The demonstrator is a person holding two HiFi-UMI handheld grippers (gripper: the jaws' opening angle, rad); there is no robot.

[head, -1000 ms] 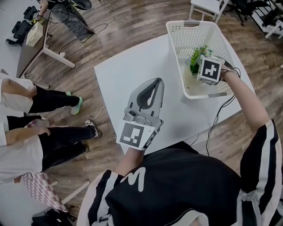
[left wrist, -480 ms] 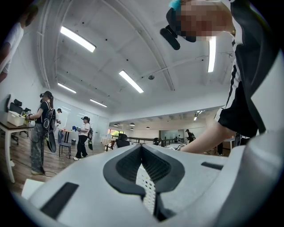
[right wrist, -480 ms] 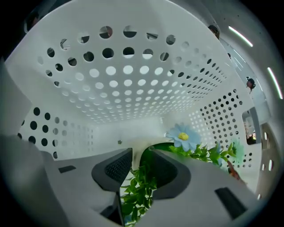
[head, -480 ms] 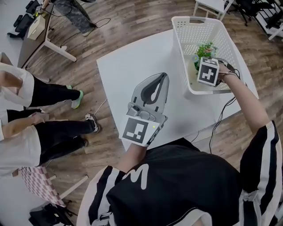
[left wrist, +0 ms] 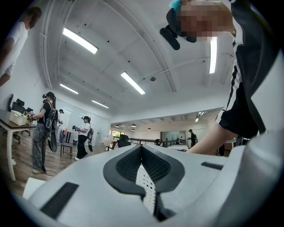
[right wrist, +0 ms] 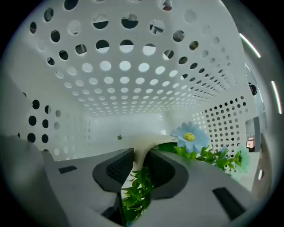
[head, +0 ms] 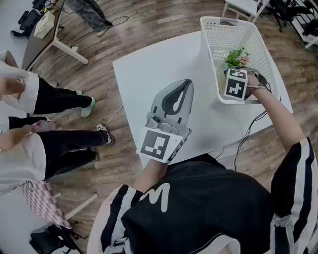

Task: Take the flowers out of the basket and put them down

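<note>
A white perforated basket (head: 208,30) stands at the table's far right corner. In it lie artificial flowers (head: 235,56) with green leaves. My right gripper (right wrist: 141,153) points steeply down inside the basket (right wrist: 124,66); only its marker cube (head: 235,84) shows from above. Its jaws have just been closing and still stand apart, with green leaves (right wrist: 138,186) between them. A blue daisy (right wrist: 191,136) lies just right of the jaws. My left gripper (head: 187,82) hovers shut over the white table (head: 144,69), left of the basket, holding nothing (left wrist: 142,146).
People stand on the wooden floor left of the table (head: 30,99). A desk (head: 47,30) is at the far left and a white chair (head: 243,6) behind the basket. A black cable (head: 248,131) hangs over the table's right edge.
My right gripper has sunk deeper into the basket beside the flowers. The left gripper has stayed where it was.
</note>
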